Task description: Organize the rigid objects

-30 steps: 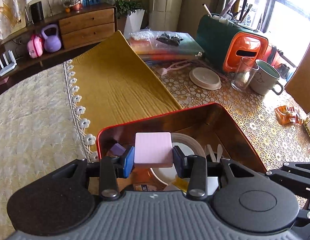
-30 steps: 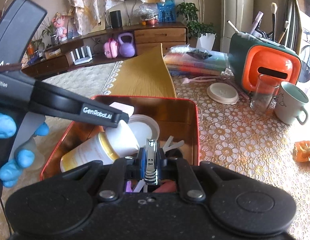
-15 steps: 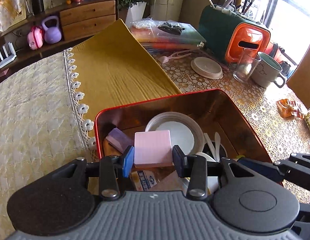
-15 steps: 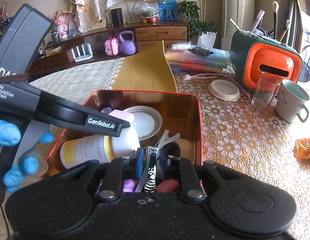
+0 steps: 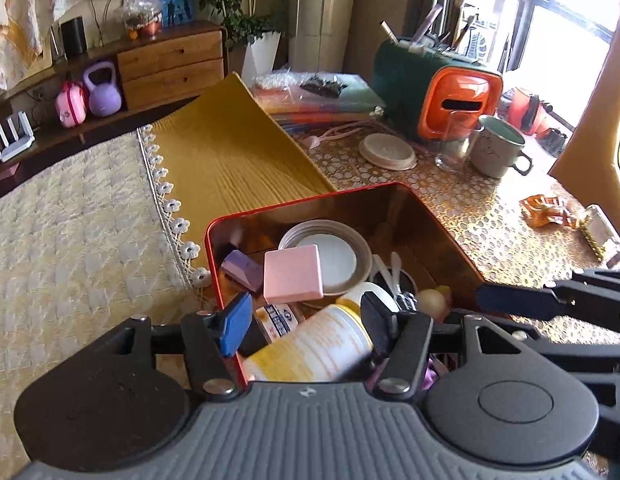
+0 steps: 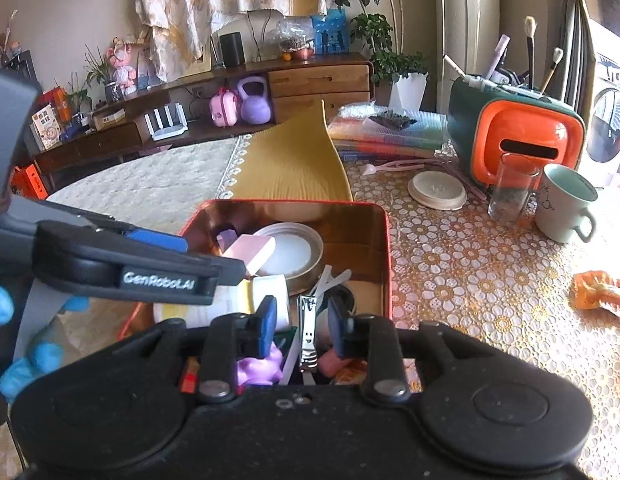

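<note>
Pink and square, the flat eraser-like block (image 5: 293, 275) lies in the red metal tin (image 5: 449, 226) at the centre of the left wrist view, leaning on a round white lid (image 5: 337, 254) and touching neither finger. Below it, the left gripper (image 5: 306, 322) has its jaws opening, blue pads apart with nothing between them but the yellow-and-white plastic bottle (image 5: 313, 350) lying beneath in the tin. A purple wedge-shaped block (image 5: 242, 268) sits just left of the pink one.

In the right wrist view the silver metal nail clipper (image 6: 308, 334) stands in the gap of the right gripper (image 6: 302, 326), low centre of the frame; those jaws are opening too, and the pads stand clear of the clipper on both sides. A small purple toy (image 6: 260, 366) and white plastic sticks (image 6: 329, 278) lie close by in the tin.

At the left edge of that view, a blue-gloved hand (image 6: 14, 344) holds the other tool. Right of the tin, on the gold-patterned tablecloth (image 6: 469, 280), stand a clear glass (image 6: 509, 186), a pale green mug (image 6: 565, 204) and an orange-fronted green box (image 6: 521, 140).
</note>
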A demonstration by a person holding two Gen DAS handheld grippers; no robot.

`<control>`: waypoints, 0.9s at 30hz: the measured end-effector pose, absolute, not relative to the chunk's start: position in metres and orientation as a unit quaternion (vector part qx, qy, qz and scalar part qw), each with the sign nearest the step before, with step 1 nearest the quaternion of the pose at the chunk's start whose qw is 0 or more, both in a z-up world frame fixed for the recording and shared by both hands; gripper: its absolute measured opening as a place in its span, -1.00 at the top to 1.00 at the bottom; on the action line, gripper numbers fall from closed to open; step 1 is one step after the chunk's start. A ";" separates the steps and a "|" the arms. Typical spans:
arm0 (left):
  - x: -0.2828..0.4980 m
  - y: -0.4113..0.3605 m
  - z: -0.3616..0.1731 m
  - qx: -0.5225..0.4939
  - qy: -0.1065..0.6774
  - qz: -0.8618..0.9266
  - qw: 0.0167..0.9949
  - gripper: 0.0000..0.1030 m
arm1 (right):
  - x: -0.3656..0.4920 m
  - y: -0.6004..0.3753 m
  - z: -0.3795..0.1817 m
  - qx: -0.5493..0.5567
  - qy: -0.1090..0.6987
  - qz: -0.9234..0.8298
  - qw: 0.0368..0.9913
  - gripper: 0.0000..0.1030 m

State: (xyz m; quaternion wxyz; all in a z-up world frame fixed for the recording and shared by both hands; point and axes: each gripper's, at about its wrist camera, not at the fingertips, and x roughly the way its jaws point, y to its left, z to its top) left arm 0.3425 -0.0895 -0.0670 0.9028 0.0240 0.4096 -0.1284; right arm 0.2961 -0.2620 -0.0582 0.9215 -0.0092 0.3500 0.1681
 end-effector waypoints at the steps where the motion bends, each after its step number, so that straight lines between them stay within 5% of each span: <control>1: 0.338 -0.088 -0.064 0.024 0.406 -0.129 0.904 -0.15 | 0.294 -0.262 -0.056 -0.009 0.349 0.168 0.922 0.41; 11: 0.297 -0.071 -0.039 0.017 0.379 -0.128 0.916 -0.15 | 0.263 -0.264 -0.037 0.000 0.337 0.172 0.926 0.21; 14: 0.285 -0.062 -0.032 0.006 0.372 -0.128 0.919 -0.31 | 0.253 -0.264 -0.032 -0.002 0.333 0.176 0.926 0.10; 27: 0.230 -0.048 -0.014 0.004 0.335 -0.140 0.932 -0.53 | 0.210 -0.263 -0.011 -0.016 0.298 0.189 0.936 -0.51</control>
